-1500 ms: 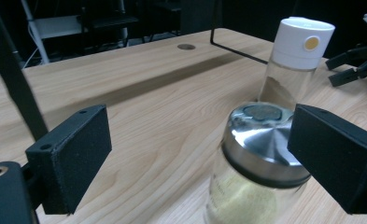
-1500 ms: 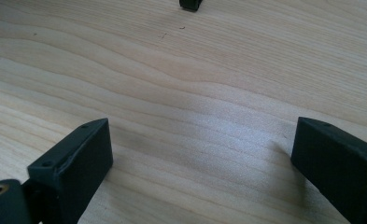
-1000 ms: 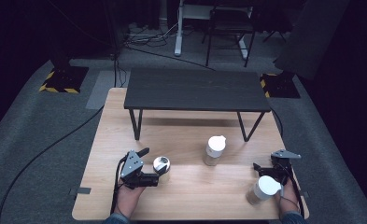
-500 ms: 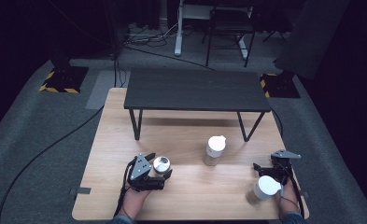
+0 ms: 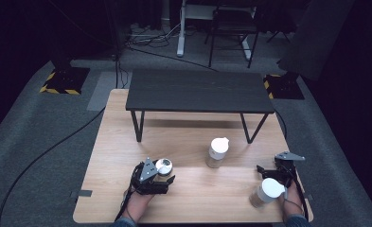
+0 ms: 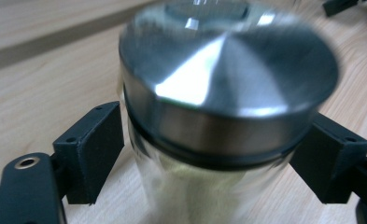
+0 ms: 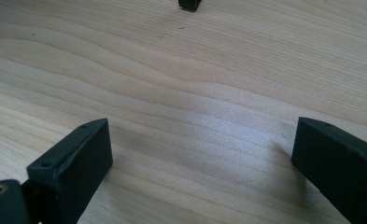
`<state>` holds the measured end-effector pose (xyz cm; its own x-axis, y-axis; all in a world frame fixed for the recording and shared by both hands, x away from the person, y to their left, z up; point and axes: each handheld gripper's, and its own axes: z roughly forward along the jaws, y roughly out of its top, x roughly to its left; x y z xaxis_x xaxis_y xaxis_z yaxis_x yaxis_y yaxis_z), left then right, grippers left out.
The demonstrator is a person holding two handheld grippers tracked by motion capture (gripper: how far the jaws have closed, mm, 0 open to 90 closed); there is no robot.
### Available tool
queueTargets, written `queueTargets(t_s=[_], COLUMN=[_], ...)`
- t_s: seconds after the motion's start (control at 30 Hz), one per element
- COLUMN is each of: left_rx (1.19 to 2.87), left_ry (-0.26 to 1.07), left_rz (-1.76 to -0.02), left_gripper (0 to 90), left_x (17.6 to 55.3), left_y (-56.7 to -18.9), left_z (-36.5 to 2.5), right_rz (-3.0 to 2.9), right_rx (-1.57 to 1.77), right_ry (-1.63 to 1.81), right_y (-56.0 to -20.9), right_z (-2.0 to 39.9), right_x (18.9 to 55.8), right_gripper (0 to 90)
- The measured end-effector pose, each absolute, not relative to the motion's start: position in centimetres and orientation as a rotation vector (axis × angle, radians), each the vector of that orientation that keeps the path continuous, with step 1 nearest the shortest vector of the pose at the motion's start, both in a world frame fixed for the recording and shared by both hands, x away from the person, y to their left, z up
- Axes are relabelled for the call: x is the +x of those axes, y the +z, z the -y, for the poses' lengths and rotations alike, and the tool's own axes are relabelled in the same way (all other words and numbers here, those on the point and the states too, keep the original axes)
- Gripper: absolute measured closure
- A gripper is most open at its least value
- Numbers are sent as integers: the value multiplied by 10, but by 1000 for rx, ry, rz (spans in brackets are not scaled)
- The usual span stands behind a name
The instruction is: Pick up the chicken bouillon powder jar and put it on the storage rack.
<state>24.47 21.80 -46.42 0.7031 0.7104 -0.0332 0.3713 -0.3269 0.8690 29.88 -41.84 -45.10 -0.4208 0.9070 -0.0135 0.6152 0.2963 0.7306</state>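
A glass jar with a shiny metal lid stands on the wooden table near its front left. My left gripper reaches around it from the near side. Its jaws have just been closing, and both pads now touch the jar just below the lid. My right gripper rests low over bare wood at the front right, open with nothing between its fingers. A white-lidded jar stands right beside that hand.
Another white-lidded jar stands mid-table. A low black bench spans the back of the wooden table, and one of its feet lies ahead of the right gripper. Cables cross the grey floor at the left.
My left gripper slid to the right up to the metal-lidded jar, and its jaws came in around it. The right gripper and both white-lidded jars kept still.
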Motion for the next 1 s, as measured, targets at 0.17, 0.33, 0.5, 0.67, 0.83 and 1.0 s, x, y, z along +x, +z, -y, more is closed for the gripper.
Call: queueTargets(t_s=[0.17,0.33,0.5,0.67,0.83,1.0], left_rx=[1982,1988,1991,1997,2008,2025], left_ry=[423,414,418,426,414,417], left_rz=[-828,-837,-837,-834,-849,-850], left_gripper=[265,299,301,305,309,309], left_x=[249,251,251,250,252,253], left_y=[-466,-469,-469,-467,-462,-453], left_z=[-217,-217,-217,-215,-213,-209], right_rz=[-2143,-2143,-2142,-2142,-2142,-2142], right_rx=[1360,1359,1360,1361,1361,1361], right_ry=[920,919,919,919,919,919], right_y=[-451,-451,-451,-451,-451,-451], right_z=[418,418,418,418,418,418], right_x=[299,299,299,299,299,299], right_gripper=[49,49,49,48,48,48])
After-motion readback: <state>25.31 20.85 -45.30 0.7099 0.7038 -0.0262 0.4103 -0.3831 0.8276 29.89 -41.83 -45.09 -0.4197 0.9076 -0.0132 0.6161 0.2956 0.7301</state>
